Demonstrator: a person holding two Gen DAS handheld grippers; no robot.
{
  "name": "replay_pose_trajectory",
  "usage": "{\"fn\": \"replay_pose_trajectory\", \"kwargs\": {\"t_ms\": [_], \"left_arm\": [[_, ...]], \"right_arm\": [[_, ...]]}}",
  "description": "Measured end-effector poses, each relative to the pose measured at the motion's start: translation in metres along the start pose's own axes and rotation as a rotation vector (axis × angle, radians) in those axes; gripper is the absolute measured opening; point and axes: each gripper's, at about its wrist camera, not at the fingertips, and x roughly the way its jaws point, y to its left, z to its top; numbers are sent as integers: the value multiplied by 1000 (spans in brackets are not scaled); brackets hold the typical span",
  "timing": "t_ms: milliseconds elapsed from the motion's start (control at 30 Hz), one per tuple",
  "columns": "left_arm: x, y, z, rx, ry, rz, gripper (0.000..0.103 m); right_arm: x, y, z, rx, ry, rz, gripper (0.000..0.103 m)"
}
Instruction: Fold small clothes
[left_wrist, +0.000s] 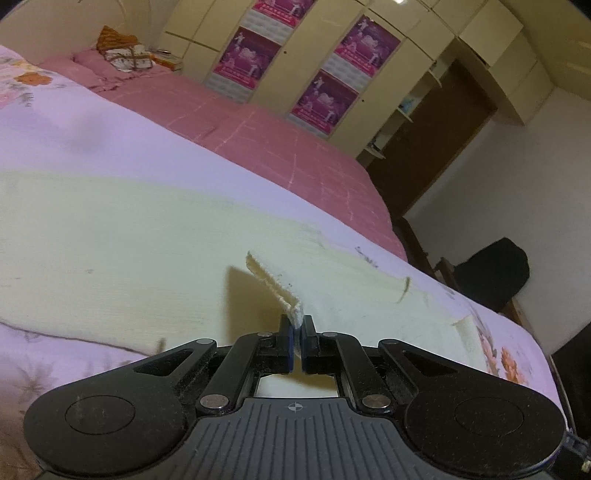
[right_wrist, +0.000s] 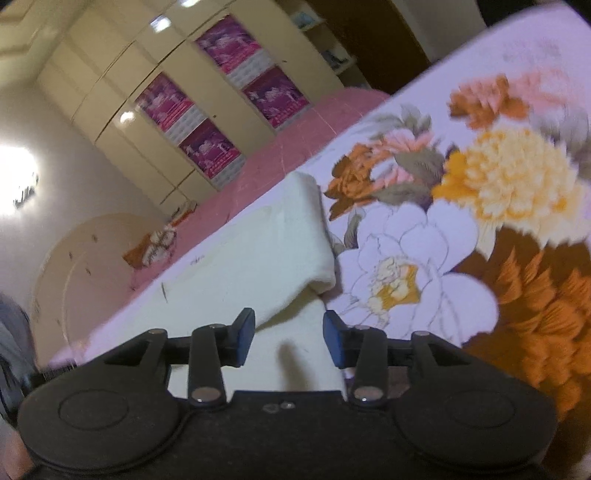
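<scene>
A cream knitted garment (left_wrist: 122, 240) lies spread on the lilac floral bedspread (left_wrist: 110, 122). My left gripper (left_wrist: 296, 325) is shut on a ribbed edge of this garment, and a strip of it rises from the jaws toward the upper left. In the right wrist view the same cream garment (right_wrist: 266, 251) lies partly folded, with a thick fold at its right end. My right gripper (right_wrist: 288, 325) stands open low over the garment's near edge, and nothing is pinched between its blue pads (right_wrist: 243, 338).
A pink quilted cover (left_wrist: 266, 147) lies beyond the bedspread, with a pillow and folded cloths (left_wrist: 123, 51) at the headboard. Cream wardrobes with magenta posters (left_wrist: 325, 96) line the far wall. A dark chair (left_wrist: 491, 273) stands past the bed's edge.
</scene>
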Motion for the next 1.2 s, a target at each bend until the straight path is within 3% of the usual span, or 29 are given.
{"fn": "replay_pose_trajectory", "kwargs": {"t_ms": [333,600,733,833,1200], "left_arm": [[-1,27,-3,-16,-1,34,4],[1,36,-7,-36,-4,47,4],[2,38,-6,-35,-3,49,4],[0,37,-5,-25,-8,45,4],[0,44,-9,-28,10,56,4]], "right_arm": [[23,-29,8,282,13,129,41],[34,-44,11,396,-6,166,38],[38,-47,11,415,-5,168,32],[40,-47,12,387,4,133,12],[33,-45,11,297,-5,78,7]]}}
